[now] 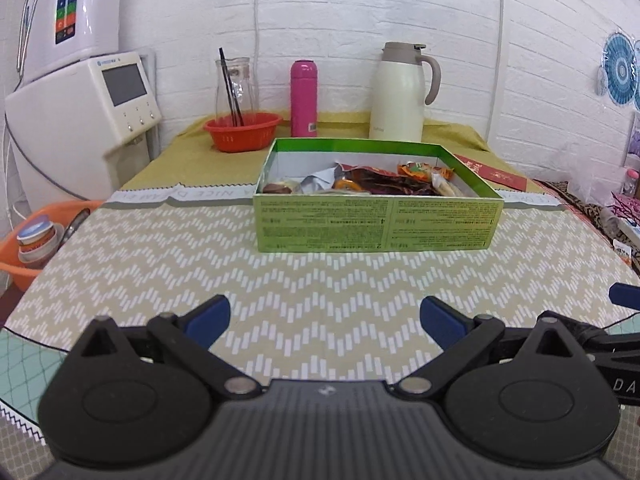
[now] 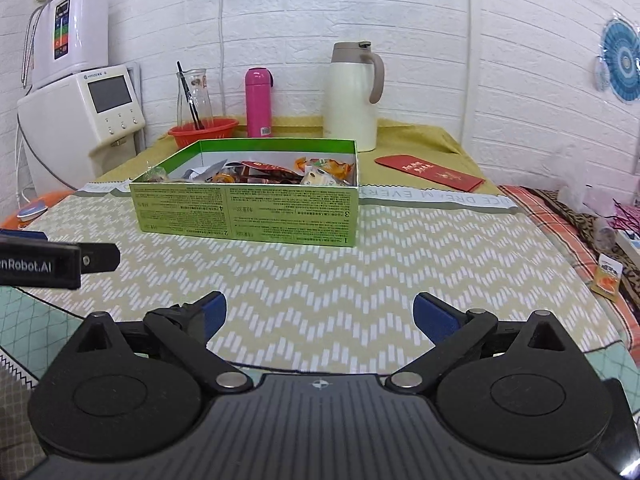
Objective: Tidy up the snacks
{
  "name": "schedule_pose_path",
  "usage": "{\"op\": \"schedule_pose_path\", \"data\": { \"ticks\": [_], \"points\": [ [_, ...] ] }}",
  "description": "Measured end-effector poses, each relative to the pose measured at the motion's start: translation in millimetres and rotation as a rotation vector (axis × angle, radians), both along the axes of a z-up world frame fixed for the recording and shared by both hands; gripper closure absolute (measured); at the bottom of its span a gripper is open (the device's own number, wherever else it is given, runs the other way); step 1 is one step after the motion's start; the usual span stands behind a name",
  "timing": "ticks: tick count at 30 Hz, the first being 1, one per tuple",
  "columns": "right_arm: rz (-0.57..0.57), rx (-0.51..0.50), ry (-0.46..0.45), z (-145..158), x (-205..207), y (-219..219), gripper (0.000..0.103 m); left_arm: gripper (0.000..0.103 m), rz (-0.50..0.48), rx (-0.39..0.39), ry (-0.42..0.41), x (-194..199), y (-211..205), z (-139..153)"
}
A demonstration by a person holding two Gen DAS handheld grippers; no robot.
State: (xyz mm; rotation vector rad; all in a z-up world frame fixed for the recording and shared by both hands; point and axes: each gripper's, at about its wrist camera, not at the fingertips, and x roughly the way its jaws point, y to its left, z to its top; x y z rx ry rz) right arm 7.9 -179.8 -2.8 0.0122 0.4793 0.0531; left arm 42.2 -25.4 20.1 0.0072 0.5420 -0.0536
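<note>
Holding both the left gripper [image 1: 324, 320] and right gripper [image 2: 318, 316] spread and empty, you risked missing the stray snack packet [image 2: 608, 276] beside the table; the snack-filled green box [image 1: 378, 222] sat ahead.

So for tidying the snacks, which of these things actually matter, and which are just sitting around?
Part of the job:
- green box
- snack packets inside it
- small packet off to the right, maybe a stray snack
- left gripper and right gripper, jaws open and empty

Just lying about:
- pink flask
- cream jug
- red basket
- glass carafe
- red envelope
</note>
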Motion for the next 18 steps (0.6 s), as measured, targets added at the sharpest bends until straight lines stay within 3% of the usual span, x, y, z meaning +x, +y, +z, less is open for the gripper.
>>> {"op": "schedule_pose_path", "data": {
  "ticks": [18],
  "points": [
    [-0.015, 0.007, -0.010, 0, -7, 9, 0.000, 0.003, 0.046, 0.012, 0.000, -16, 13, -1]
  ]
}}
